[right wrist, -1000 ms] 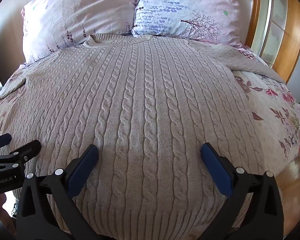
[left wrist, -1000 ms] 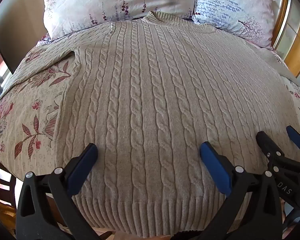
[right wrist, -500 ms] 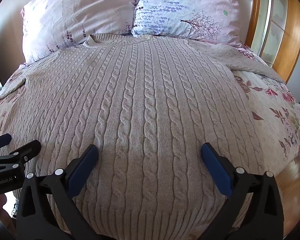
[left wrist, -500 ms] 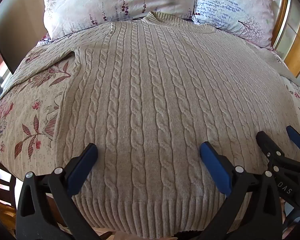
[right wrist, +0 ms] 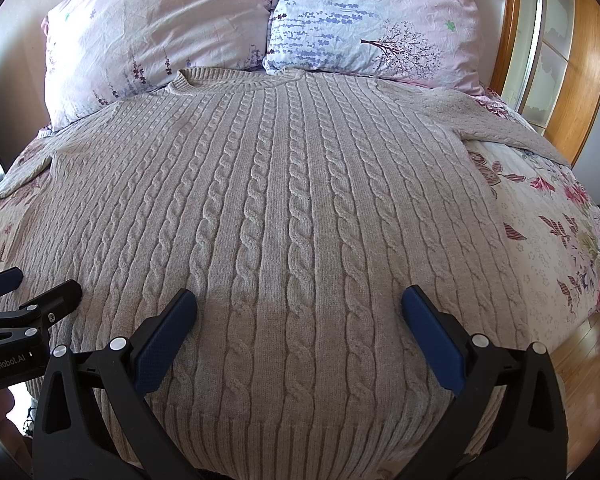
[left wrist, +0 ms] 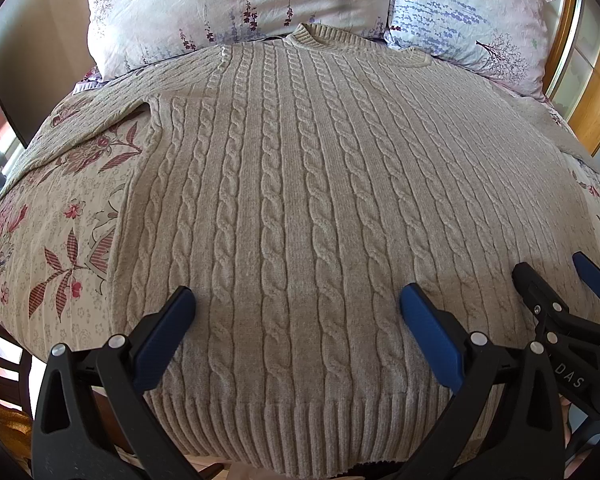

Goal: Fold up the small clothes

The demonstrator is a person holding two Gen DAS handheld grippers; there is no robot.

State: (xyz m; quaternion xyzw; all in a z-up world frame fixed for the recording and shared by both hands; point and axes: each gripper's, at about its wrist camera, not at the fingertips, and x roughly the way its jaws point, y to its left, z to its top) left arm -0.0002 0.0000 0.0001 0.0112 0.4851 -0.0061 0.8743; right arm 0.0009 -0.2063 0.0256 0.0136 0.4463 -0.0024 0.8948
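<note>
A beige cable-knit sweater (left wrist: pixel 300 200) lies flat and spread out on the bed, collar toward the pillows, ribbed hem nearest me, sleeves stretched out to both sides. My left gripper (left wrist: pixel 296 304) hovers open over the lower left part of the sweater, nothing between its blue pads. My right gripper (right wrist: pixel 300 304) hovers open over the lower right part of the same sweater (right wrist: pixel 284 220). Each gripper shows in the other's view: the right gripper (left wrist: pixel 556 276) at the right edge, the left gripper (right wrist: pixel 32 280) at the left edge.
The sweater rests on a floral bedspread (left wrist: pixel 68 220) that shows at both sides (right wrist: pixel 548 232). Two pillows (right wrist: pixel 156 36) (right wrist: pixel 376 24) lean at the head of the bed. A wooden frame with glass panels (right wrist: pixel 572 60) stands at the right; wooden floor (right wrist: pixel 580 360) lies beyond the bed's right edge.
</note>
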